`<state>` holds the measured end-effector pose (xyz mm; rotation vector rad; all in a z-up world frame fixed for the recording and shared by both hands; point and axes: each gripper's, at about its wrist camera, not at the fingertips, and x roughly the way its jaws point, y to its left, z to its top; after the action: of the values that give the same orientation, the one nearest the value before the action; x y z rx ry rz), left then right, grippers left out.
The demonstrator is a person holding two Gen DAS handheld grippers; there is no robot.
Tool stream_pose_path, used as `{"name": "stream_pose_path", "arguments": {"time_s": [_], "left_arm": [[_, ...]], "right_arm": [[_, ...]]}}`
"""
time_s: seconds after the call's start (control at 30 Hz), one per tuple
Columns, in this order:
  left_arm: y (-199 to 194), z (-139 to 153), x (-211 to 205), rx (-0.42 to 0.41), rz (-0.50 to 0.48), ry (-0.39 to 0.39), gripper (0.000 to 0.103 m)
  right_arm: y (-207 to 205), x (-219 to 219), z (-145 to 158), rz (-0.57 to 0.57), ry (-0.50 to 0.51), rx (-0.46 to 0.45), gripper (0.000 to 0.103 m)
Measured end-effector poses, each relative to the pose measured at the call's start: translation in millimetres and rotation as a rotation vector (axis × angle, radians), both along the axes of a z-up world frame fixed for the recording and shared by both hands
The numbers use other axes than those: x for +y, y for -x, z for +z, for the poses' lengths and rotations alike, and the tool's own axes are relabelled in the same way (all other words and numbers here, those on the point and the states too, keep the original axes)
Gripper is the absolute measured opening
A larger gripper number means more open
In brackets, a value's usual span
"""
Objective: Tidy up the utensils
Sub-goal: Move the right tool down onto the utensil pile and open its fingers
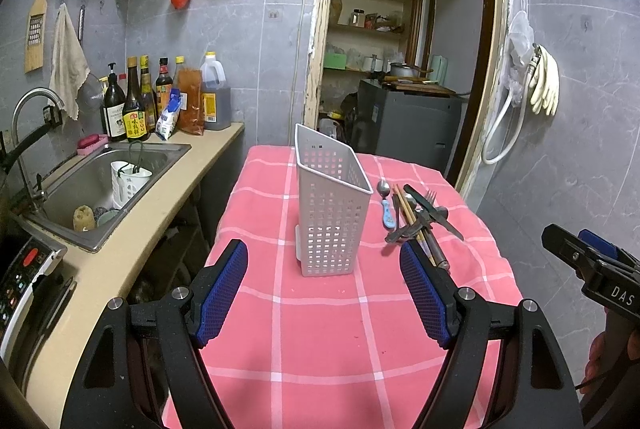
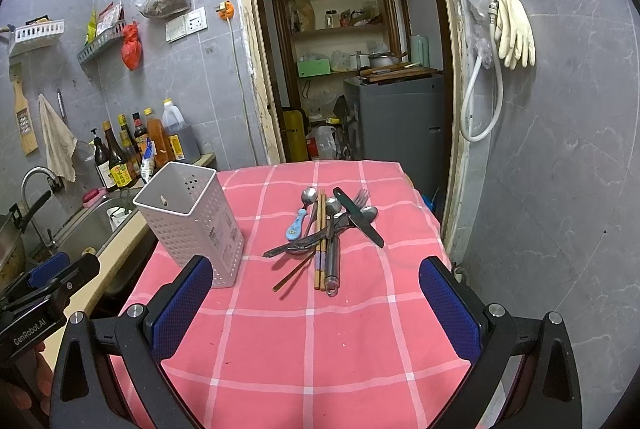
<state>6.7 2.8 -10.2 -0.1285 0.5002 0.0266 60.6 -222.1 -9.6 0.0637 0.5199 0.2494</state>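
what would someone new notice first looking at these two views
Probably the pink checked tablecloth filling the middle of both views, with a tall white perforated plastic utensil holder standing upright on its left part. Right of it lies a jumbled pile of metal cutlery and wooden chopsticks, loose on the cloth. Both the left gripper and right gripper hover open, holding nothing.
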Motion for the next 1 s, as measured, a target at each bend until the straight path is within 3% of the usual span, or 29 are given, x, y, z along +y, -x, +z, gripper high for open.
{"name": "stream_pose_path", "arguments": {"time_s": [0.27, 0.4, 0.67, 0.83, 1.0], "left_arm": [[-11, 6, 6, 0.023, -0.075, 0.025, 0.073], [-24, 15, 9, 0.025, -0.146, 0.068, 0.073], [-59, 25, -10, 0.034, -0.321, 0.075, 0.073], [-84, 32, -33, 0.053, -0.391, 0.096, 0.073], [-114, 39, -57, 0.075, -0.396, 0.124, 0.072]], "right_arm": [[-13, 1, -12, -0.018, 0.026, 0.025, 0.103], [-14, -6, -7, -0.045, 0.009, 0.051, 0.103], [-28, -21, 6, -0.108, -0.007, 0.093, 0.102], [-41, -35, 10, -0.114, -0.027, 0.137, 0.087], [-65, -53, 9, -0.092, -0.052, 0.184, 0.071]]}}
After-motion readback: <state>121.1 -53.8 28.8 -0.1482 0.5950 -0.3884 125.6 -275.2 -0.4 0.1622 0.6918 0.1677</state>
